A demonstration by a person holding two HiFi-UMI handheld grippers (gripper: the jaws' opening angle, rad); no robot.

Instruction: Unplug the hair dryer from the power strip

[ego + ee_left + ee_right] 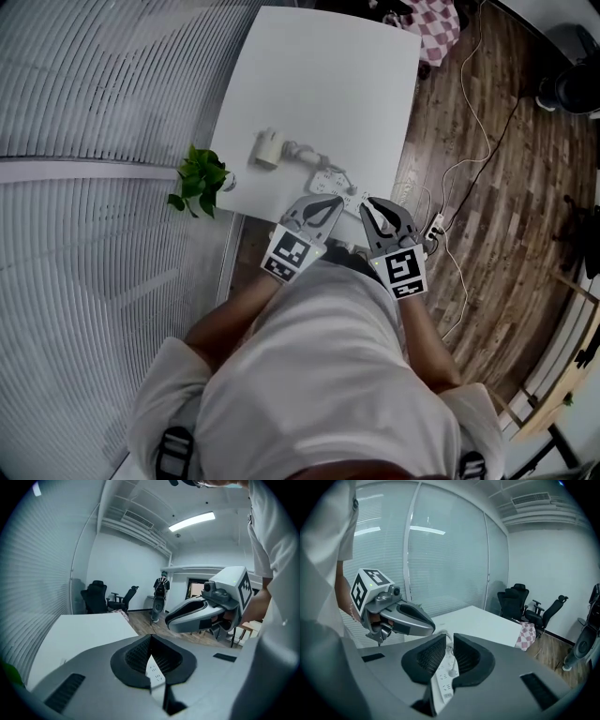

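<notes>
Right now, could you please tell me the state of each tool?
Left tool: closed, empty, above the power strip.
Right tool: slightly open, holding nothing.

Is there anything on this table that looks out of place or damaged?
Nothing looks damaged or spilled. Only the small plant stands at the very edge of the table, its leaves hanging over.

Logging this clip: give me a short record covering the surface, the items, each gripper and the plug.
surface: white table
items: hair dryer, power strip, plant at the table's left edge
left gripper: tips together, empty, strip below
right gripper: jaws slightly apart, strip seen through the gap
plug: cord runs from dryer to strip; looks plugged in
</notes>
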